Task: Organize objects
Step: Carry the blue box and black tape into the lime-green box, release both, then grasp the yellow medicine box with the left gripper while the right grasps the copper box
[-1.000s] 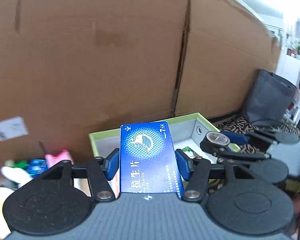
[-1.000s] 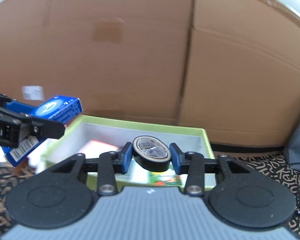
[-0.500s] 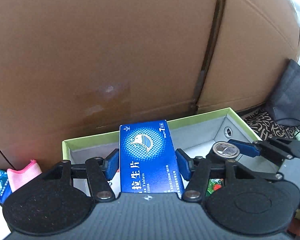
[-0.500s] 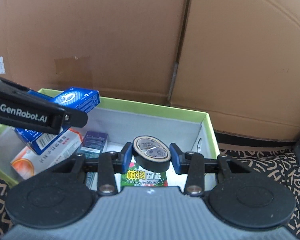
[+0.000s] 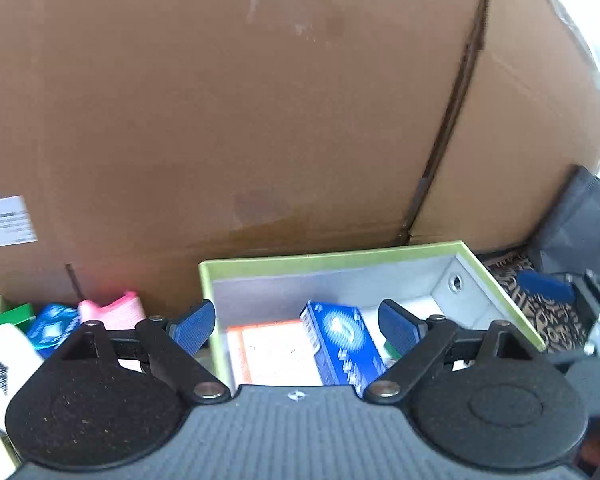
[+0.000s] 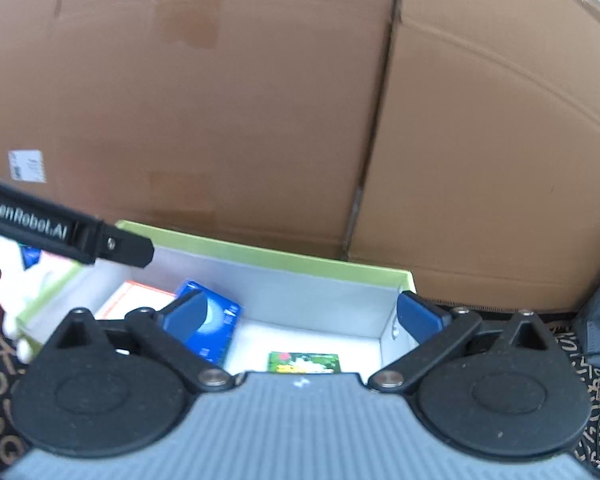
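**Both Tongs Released Over the Green-Rimmed Box**

My left gripper (image 5: 296,324) has just been opening; its blue pads stand wide apart with nothing pressed between them. The blue tablet box (image 5: 342,346) lies below and ahead of these fingers, inside the green-rimmed box (image 5: 332,258), resting against an orange-and-white carton (image 5: 274,350) just to its left.

My right gripper (image 6: 304,320) has also just been opening — its jaws are spread fully and hold nothing. Directly ahead of it, on the box floor, lies a green packet (image 6: 304,362); the tape roll is not visible from either wrist.

Left of my left tong, outside the box, sit a pink item (image 5: 114,312) and a blue packet (image 5: 52,328). A cardboard wall (image 5: 260,120) stands behind everything.
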